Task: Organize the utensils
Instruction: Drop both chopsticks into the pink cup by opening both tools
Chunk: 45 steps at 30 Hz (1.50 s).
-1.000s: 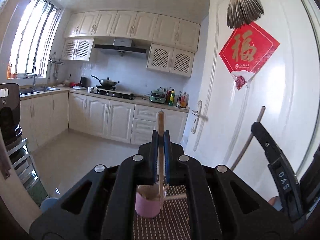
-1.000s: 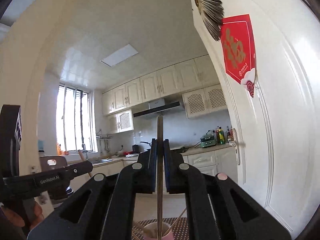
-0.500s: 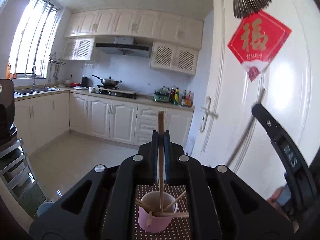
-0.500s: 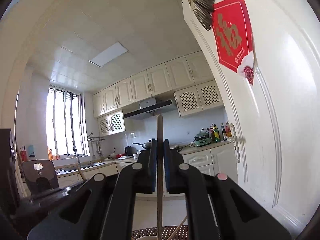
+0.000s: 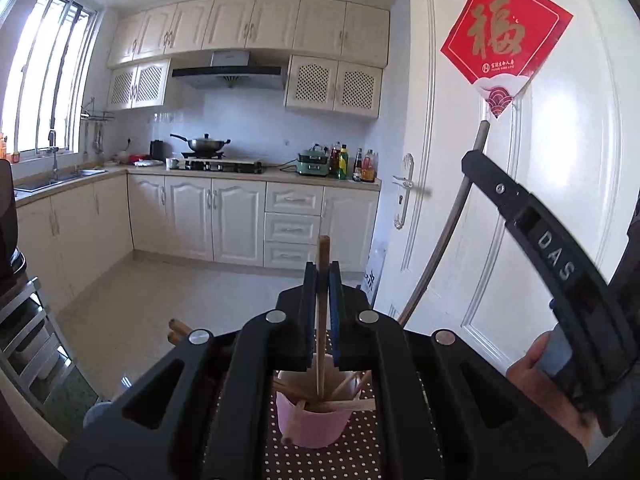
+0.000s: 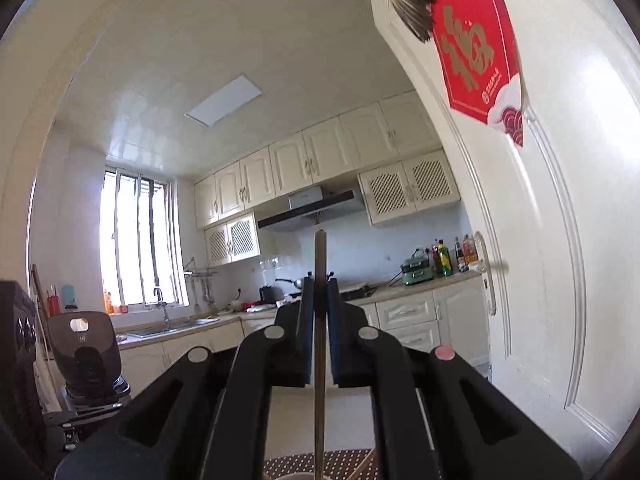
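Note:
My left gripper (image 5: 323,276) is shut on a wooden chopstick (image 5: 322,312) held upright, its lower end inside a pink cup (image 5: 314,420) that holds several other chopsticks. The cup stands on a brown dotted mat (image 5: 320,460) right below the gripper. My right gripper (image 6: 320,292) is shut on a darker chopstick (image 6: 319,360), also upright. In the left wrist view the right gripper (image 5: 560,280) is up at the right with its chopstick (image 5: 452,220) slanting down toward the cup. The cup is barely visible in the right wrist view.
A white door (image 5: 520,200) with a red paper sign (image 5: 504,40) stands close on the right. Kitchen cabinets and counter (image 5: 240,200) lie across the tiled floor. A dark chair (image 6: 86,356) and a metal rack (image 5: 28,344) are at the left.
The left gripper has tilted down and closer, so the pink cup shows more fully beneath it. The right gripper has risen and tilted up, so the cup has dropped out of its view.

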Motion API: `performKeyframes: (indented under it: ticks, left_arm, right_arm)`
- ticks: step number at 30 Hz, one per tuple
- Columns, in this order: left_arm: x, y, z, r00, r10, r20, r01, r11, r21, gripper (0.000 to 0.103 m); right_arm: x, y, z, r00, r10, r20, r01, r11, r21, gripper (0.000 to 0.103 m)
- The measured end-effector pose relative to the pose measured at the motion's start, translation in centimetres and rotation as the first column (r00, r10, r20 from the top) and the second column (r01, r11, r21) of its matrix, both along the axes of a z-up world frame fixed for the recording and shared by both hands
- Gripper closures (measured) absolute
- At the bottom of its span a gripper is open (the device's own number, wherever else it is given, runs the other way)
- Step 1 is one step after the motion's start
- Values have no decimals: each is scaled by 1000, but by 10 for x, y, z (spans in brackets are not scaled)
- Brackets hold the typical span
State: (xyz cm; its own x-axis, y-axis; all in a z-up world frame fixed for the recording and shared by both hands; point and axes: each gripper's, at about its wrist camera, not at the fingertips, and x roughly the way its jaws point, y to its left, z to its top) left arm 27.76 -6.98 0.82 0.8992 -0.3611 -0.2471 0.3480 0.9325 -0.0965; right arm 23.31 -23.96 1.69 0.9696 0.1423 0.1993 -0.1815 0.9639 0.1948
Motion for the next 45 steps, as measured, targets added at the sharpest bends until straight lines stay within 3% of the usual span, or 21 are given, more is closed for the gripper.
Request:
performKeyframes:
  ticks: [2, 4, 6, 8, 23, 30, 40, 45]
  left_arm:
    - [1, -1, 0, 1000, -3, -11, 3, 1000, 7, 95]
    - [0, -1, -1, 1000, 0, -11, 0, 1000, 10, 89]
    - [-2, 0, 1, 1000, 1, -16, -1, 1000, 4, 67]
    - [-6, 3, 4, 1000, 12, 0, -12, 1000, -10, 53]
    - [-30, 9, 21, 998, 61, 10, -61, 998, 10, 45]
    - [-50, 18, 28, 997, 80, 12, -81, 997, 18, 41]
    - [-91, 35, 40, 994, 104, 19, -104, 994, 32, 37]
    - [-115, 47, 38, 994, 105, 13, -106, 992, 68, 36]
  right_arm:
    - [1, 0, -3, 1000, 15, -17, -15, 1000, -5, 98]
    - [1, 0, -5, 999, 29, -35, -30, 1000, -9, 98]
    - [2, 0, -8, 998, 39, -51, -40, 999, -18, 98]
    - [1, 1, -10, 997, 50, -67, -52, 998, -23, 98]
    - [-9, 8, -19, 973, 113, -201, -123, 992, -38, 97]
    - [-30, 11, -13, 968, 123, -217, -134, 990, -36, 95]
    - [-78, 20, 5, 971, 94, -220, -117, 989, -94, 75]
    - [-105, 29, 8, 967, 95, -236, -126, 985, -120, 69]
